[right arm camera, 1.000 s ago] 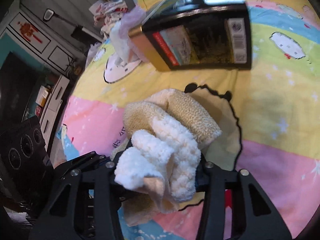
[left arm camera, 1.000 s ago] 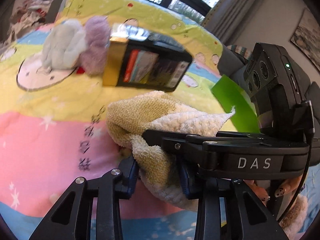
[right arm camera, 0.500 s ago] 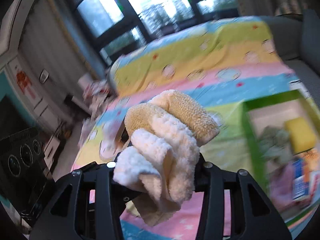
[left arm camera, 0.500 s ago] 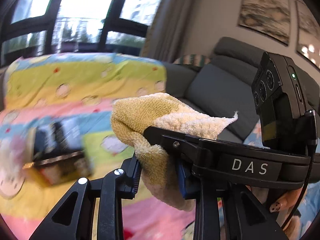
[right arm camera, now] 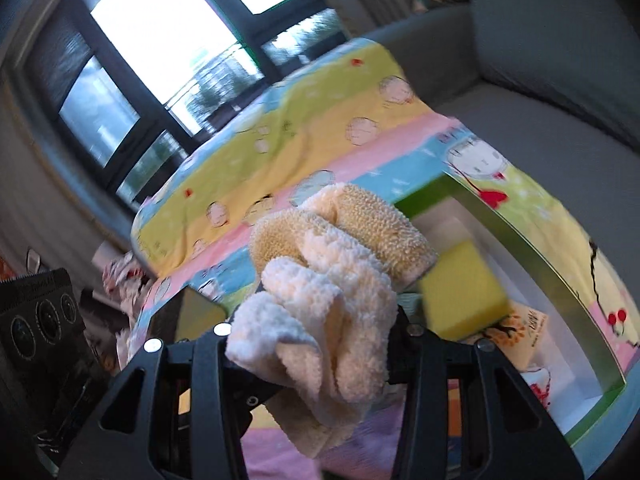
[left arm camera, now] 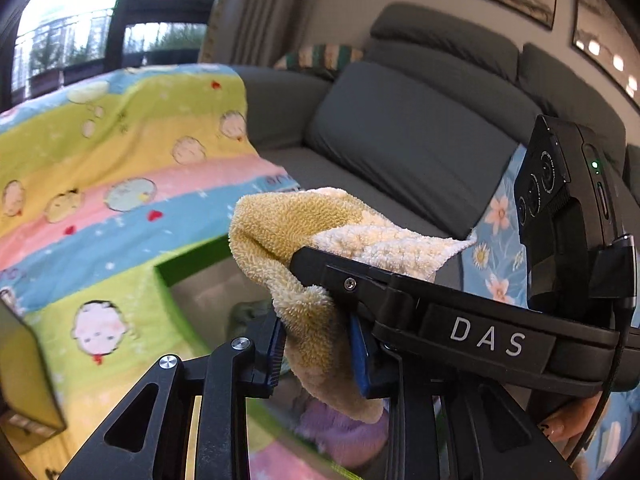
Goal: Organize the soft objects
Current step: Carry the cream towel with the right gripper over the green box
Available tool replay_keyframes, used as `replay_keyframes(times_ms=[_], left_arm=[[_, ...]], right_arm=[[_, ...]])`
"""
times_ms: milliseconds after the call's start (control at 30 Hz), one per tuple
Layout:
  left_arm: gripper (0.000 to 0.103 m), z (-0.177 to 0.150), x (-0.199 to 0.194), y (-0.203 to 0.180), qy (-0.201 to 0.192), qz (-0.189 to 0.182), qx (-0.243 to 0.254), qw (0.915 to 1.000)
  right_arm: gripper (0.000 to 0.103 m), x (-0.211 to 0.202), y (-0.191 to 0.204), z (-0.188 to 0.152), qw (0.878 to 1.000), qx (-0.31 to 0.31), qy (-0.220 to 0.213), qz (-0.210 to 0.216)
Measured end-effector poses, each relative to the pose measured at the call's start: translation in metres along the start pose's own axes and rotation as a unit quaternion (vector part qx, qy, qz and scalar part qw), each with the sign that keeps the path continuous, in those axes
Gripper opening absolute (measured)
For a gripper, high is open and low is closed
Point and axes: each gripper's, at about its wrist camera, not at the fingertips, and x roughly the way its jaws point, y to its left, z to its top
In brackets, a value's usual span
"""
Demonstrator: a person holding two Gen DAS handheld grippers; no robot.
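Both wrist cameras look closely down along their fingers (left arm camera: 276, 350), sharing the towel (left arm camera: 304, 232).

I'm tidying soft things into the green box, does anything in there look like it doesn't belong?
Possibly. In the green box, beside the yellow sponge, lies a printed cardboard packet, which looks stiff rather than soft. The cream towel, gripped by both grippers, hides part of the box, and the view is blurred.

A grey sofa (left arm camera: 420, 128) stands beside a bright, dark-framed window (right arm camera: 160, 40).
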Motion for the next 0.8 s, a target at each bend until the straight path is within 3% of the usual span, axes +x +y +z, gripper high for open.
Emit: replay_keyframes(times_ms=[167, 233, 400, 567, 800], left_arm=[[0.028, -0.002, 0.038, 0.001, 0.054, -0.011, -0.003, 0.9985], [0.028, -0.004, 0.045, 0.001, 0.072, -0.006, -0.006, 0.9973], [0.028, -0.011, 0.059, 0.002, 0.104, 0.0, -0.006, 0.9946], [0.028, -0.011, 0.067, 0.003, 0.123, 0.012, -0.005, 0.9924], [0.029, -0.01, 0.062, 0.002, 0.116, 0.015, -0.009, 0.9931]], right_arm=[[0.043, 0.014, -0.033, 0.002, 0.998, 0.052, 0.022, -0.02], [0.043, 0.024, -0.035, -0.001, 0.997, 0.051, 0.039, -0.051], [0.044, 0.037, -0.05, -0.006, 0.993, 0.069, 0.064, -0.074], [0.043, 0.038, -0.054, -0.012, 0.992, 0.064, 0.07, -0.08], [0.047, 0.036, -0.058, -0.014, 0.992, 0.075, 0.064, -0.076]])
